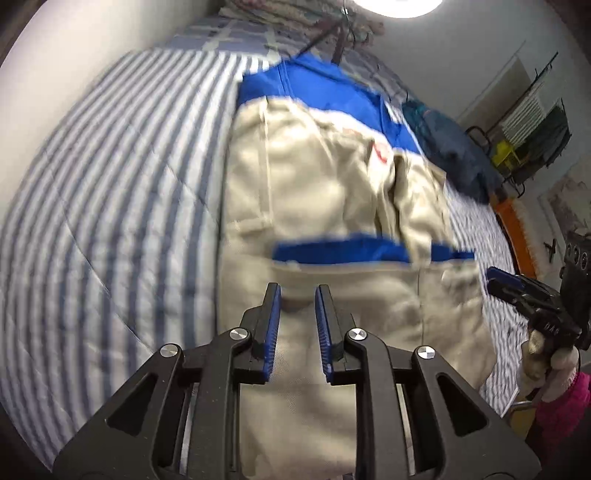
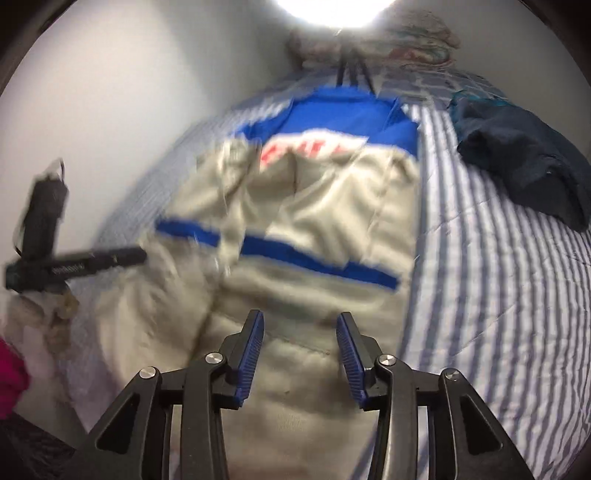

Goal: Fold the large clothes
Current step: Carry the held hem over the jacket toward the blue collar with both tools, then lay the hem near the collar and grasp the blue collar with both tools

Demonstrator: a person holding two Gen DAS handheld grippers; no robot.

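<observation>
A large beige jacket with a blue yoke, a blue chest stripe and red lettering lies spread along the striped bed; it fills the middle of the right wrist view. My left gripper hovers over the jacket's near hem, its blue pads a narrow gap apart with nothing between them. My right gripper hangs over the hem too, jaws wider and empty. Each gripper shows in the other's view: the right one at the jacket's right edge, the left one at its left edge.
A dark blue garment lies bunched on the bed right of the jacket. Folded blankets and black tripod legs stand at the bed's far end. A white wall runs along the left. A gloved hand holds the right gripper.
</observation>
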